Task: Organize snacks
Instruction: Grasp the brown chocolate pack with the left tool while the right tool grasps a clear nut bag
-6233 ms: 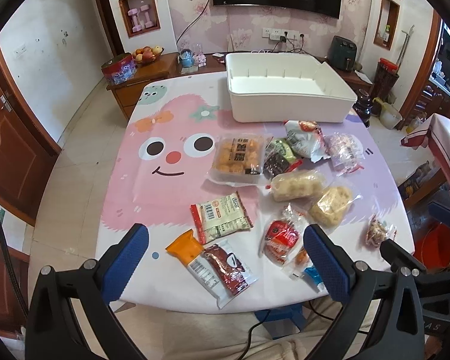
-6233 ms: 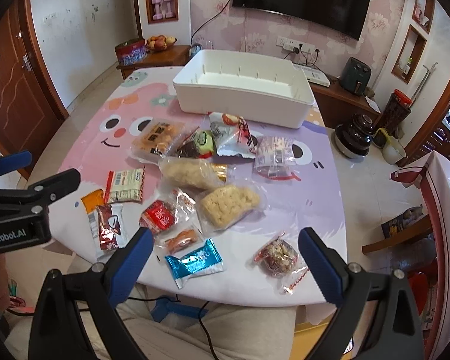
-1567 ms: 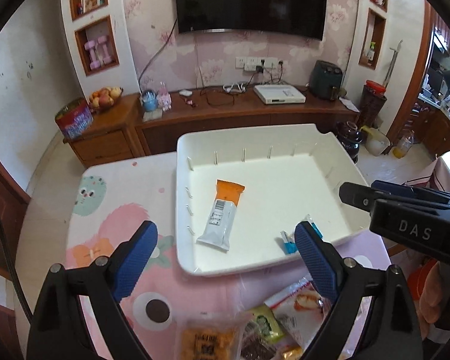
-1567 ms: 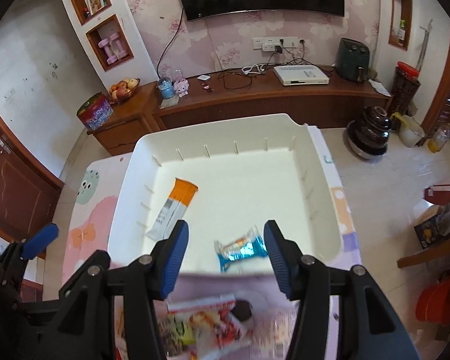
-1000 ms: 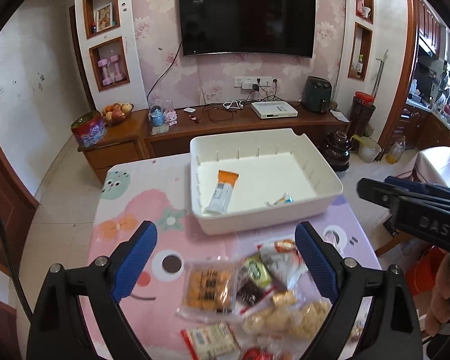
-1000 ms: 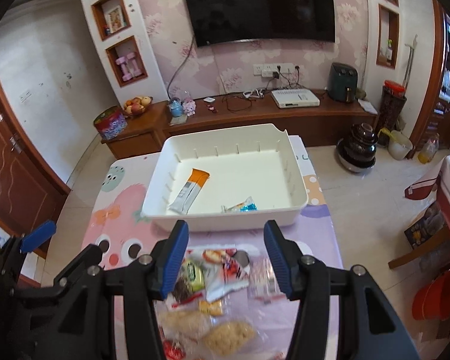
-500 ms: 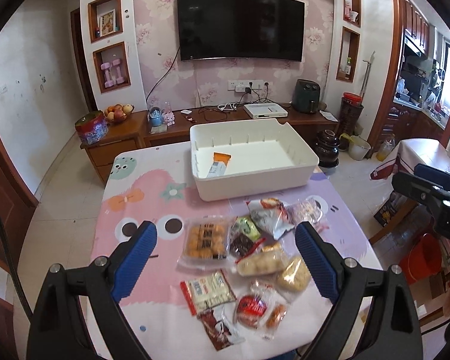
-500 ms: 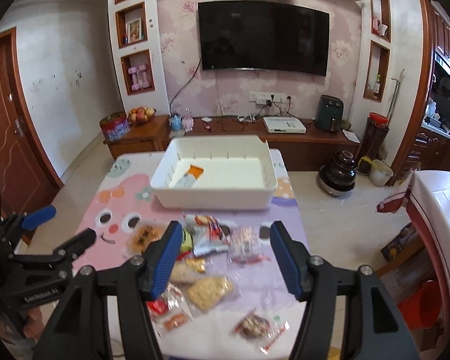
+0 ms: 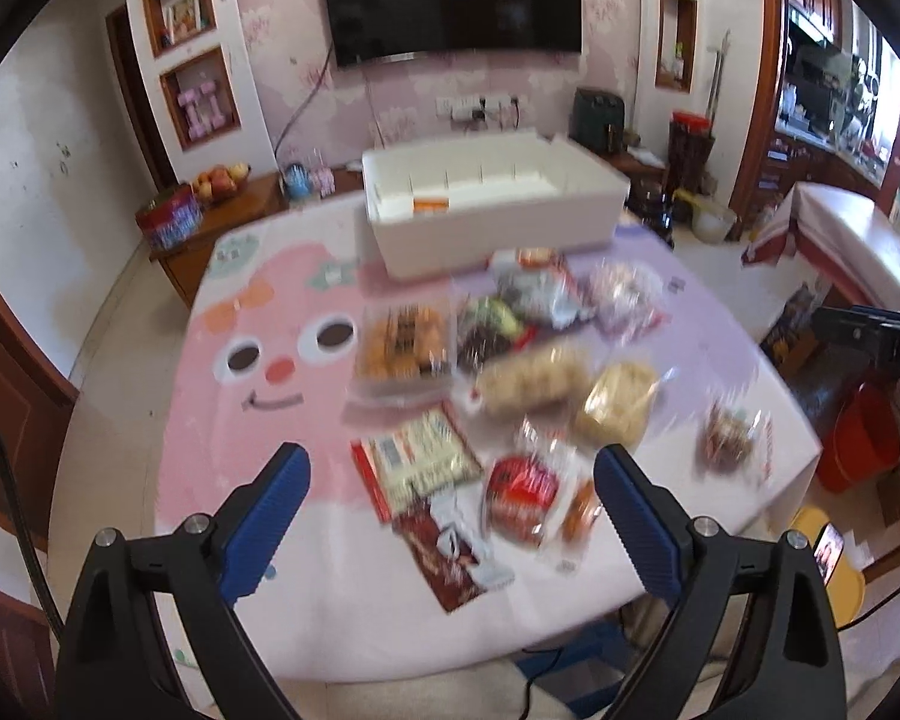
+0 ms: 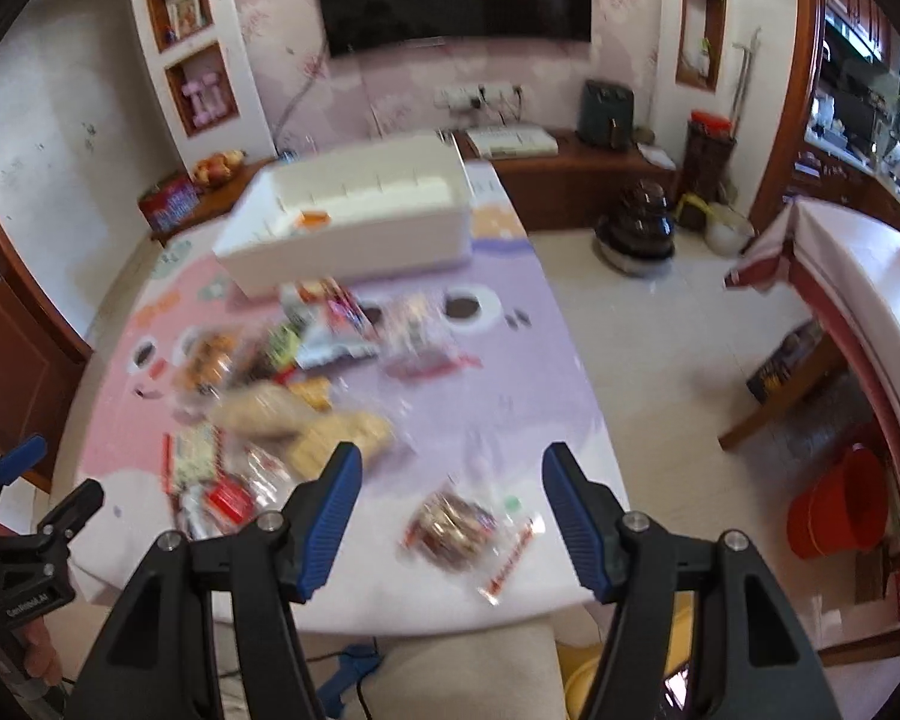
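Note:
A white bin stands at the far side of the table, with an orange-tipped bar inside; it also shows in the right wrist view. Several snack packets lie on the cartoon tablecloth. My left gripper is open and empty above the near edge, over a dark red packet and a red-labelled one. My right gripper is open and empty over a brown snack bag at the near right. Both views are blurred.
A biscuit tray, pale puffed snacks and a white-and-red packet lie mid-table. A wooden sideboard and a TV are behind the table. A red bucket stands on the floor at right.
Both grippers have pulled back from the bin and dropped toward the near edge of the table. The orange bar and a blue packet were left in the bin earlier.

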A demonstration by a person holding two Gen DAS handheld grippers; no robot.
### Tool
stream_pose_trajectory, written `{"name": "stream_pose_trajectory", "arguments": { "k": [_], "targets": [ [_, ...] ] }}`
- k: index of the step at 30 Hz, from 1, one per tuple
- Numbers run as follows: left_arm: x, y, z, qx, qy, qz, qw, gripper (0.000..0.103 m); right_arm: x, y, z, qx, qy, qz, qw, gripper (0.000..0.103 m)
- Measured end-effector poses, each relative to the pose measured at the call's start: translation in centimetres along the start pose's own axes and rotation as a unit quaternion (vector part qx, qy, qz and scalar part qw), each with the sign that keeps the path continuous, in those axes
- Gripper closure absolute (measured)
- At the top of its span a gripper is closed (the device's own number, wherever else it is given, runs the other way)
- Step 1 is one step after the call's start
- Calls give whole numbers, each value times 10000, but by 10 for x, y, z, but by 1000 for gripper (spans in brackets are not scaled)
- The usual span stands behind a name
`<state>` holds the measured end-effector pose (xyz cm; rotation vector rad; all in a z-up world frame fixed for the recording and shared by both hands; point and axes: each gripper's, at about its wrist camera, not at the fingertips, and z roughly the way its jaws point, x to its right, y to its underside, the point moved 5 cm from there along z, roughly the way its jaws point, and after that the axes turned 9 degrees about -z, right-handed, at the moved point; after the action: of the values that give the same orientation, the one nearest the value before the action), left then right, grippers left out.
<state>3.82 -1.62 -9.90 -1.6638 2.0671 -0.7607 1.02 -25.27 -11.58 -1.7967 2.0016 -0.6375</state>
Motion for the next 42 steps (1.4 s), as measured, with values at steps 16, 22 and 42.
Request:
{"name": "stream_pose_trajectory", "arguments": {
  "k": [16,22,42],
  "targets": [
    [-41,64,127,-1729,-72,-970,9801,17,-22,57,115,-1148,-610,-1237,9838,40],
    [-41,66,143,-1778,-147,-1014,9787,26,-17,52,122,-1020,-733,-1432,9817,39],
    [-30,64,129,-1535,-110,-788,9849,69,-32,50,144,-1371,-934,-1605,9730,49]
  ]
}}
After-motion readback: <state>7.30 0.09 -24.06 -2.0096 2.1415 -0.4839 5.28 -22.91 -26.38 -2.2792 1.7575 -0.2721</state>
